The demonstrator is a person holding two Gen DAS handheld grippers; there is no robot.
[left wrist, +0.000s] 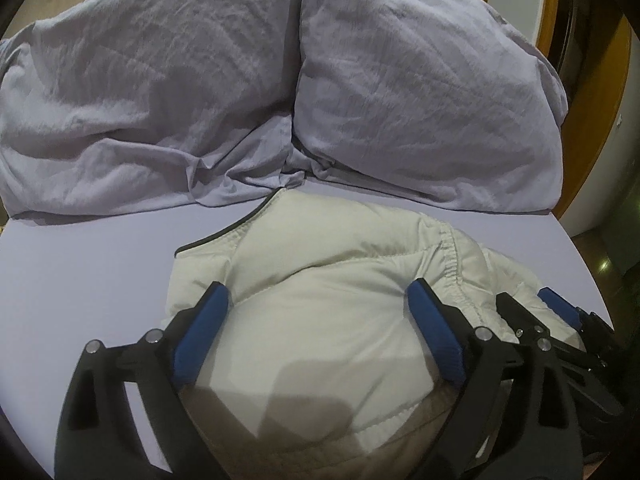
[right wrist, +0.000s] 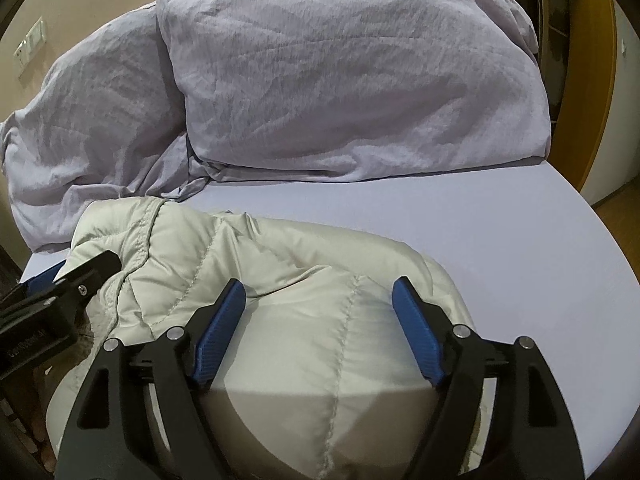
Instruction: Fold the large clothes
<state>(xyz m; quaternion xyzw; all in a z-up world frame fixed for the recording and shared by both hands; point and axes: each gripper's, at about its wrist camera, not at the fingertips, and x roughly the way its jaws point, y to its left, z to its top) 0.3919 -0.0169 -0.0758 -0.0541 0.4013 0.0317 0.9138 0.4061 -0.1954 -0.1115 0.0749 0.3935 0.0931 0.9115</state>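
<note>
A cream quilted puffer jacket [left wrist: 320,320] lies bunched on the lilac bed sheet [left wrist: 80,264]. My left gripper [left wrist: 318,292] stands open low over its left part. The blue pads [left wrist: 200,336] flank a puffed panel without squeezing it. My right gripper [right wrist: 319,286] is open too, with a stitched panel of the jacket [right wrist: 312,340] bulging between its spread fingers. The two grippers sit side by side: the right gripper [left wrist: 552,304] shows at the right edge of the left wrist view, the left gripper [right wrist: 80,272] at the left edge of the right wrist view.
A crumpled lilac duvet [left wrist: 140,100] and a pillow [left wrist: 420,100] pile up behind the jacket. Flat sheet [right wrist: 500,240] stretches to the right of it. A wooden door frame [right wrist: 580,120] stands past the bed's right side, and wall switches [right wrist: 30,48] at the far left.
</note>
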